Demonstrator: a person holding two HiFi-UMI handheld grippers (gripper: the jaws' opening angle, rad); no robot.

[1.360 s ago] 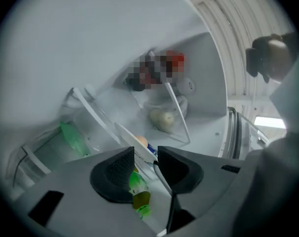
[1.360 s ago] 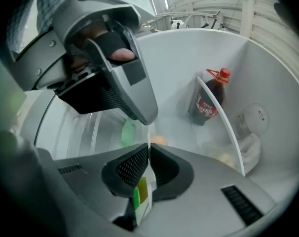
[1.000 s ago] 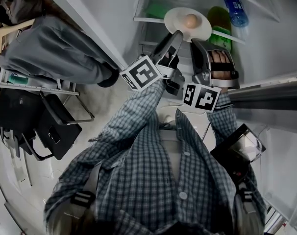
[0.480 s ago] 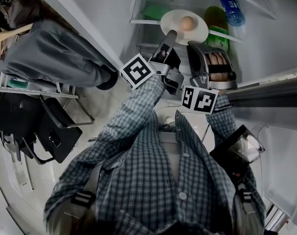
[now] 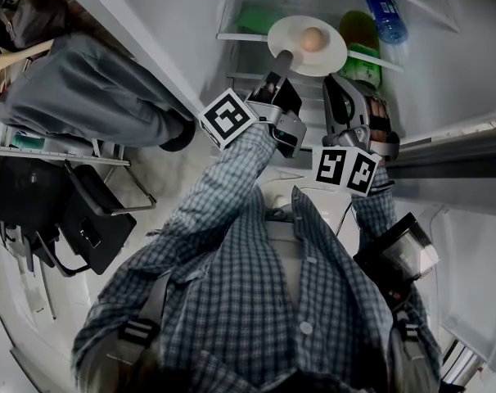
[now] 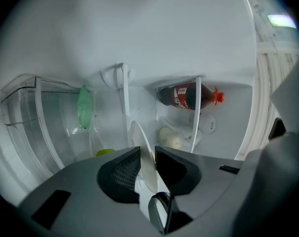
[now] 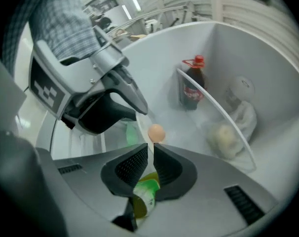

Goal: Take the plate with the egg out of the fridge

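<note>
A white plate [image 5: 293, 35] with a brown egg [image 5: 313, 39] sits at the front of a fridge shelf. My left gripper [image 5: 281, 57] reaches its near left rim and my right gripper [image 5: 331, 79] its near right rim. In the left gripper view the plate [image 6: 139, 137] stands edge-on between the jaws of the left gripper [image 6: 147, 154]. Those jaws have just been closing, and a slim gap still shows beside the rim. My right gripper [image 7: 150, 154] is shut on the thin plate [image 7: 140, 124] edge, with the egg [image 7: 156, 133] just beyond its tips.
A green bottle [image 5: 364, 51] and a blue-labelled water bottle [image 5: 389, 15] stand right of the plate. A cola bottle [image 7: 191, 90] and a plastic bag [image 7: 228, 132] lie behind a clear shelf rail. A green packet [image 6: 84, 107] hangs by the left drawer. The fridge door [image 5: 133, 31] is on the left.
Both grippers rolled a little at the plate's rim. The left gripper's jaws narrowed around the rim. The plate shifted slightly left.
</note>
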